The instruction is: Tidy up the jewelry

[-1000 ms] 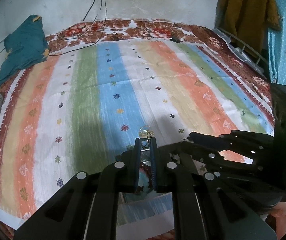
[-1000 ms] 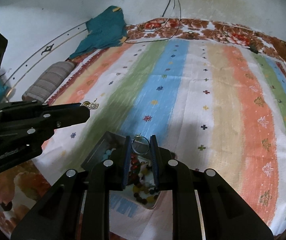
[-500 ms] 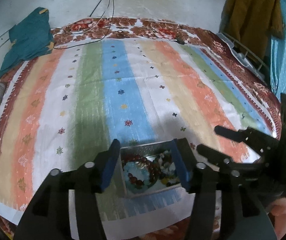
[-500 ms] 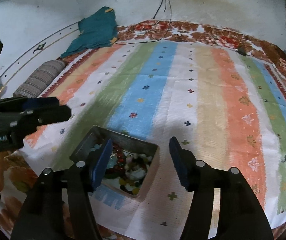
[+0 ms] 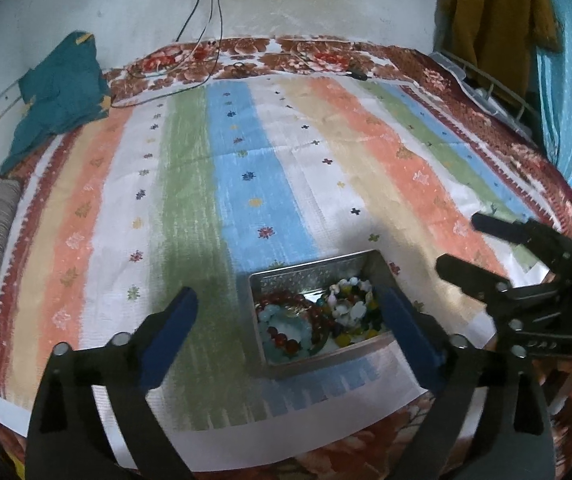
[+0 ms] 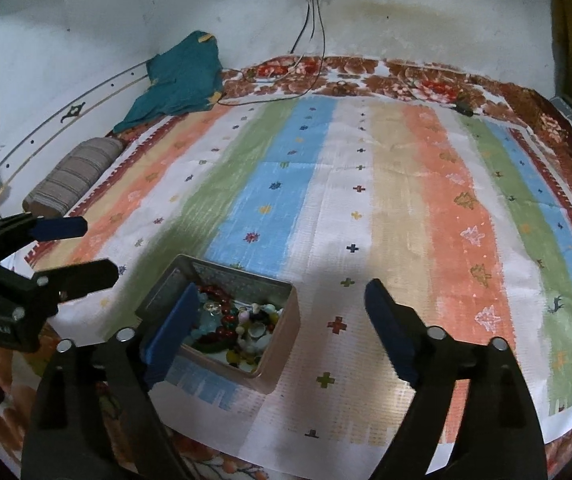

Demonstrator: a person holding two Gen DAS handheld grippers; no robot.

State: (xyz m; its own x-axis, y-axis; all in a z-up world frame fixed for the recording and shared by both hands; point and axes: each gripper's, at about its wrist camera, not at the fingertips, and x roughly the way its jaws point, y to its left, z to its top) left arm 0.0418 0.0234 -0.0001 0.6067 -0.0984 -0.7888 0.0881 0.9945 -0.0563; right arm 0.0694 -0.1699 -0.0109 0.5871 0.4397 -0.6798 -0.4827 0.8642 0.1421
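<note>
Jewelry point(image 5: 317, 320), a heap of red, pale blue, white and yellow beads, is seen lying in a rectangular metal box point(image 5: 305, 276) at the lower centre of the left wrist view. The box is framed between the blue pads of the left hand-held gripper point(image 5: 289, 320), whose jaws have just been opening and are spread wide; nothing is pinched, and the right pad overlaps the box's right wall in the picture. In the right wrist view the box point(image 6: 282, 320) is found at lower left, with the left pad of the right hand-held gripper point(image 6: 282, 328) over its near corner and the other pad well apart over the cloth. Its jaws have likewise just been opening and nothing is held. The box is set on a striped cloth point(image 5: 246, 152) spread over a bed. Farther up, a teal garment point(image 6: 182, 76) is seen at the upper left, with cables point(image 6: 313, 20) hanging down the wall.
</note>
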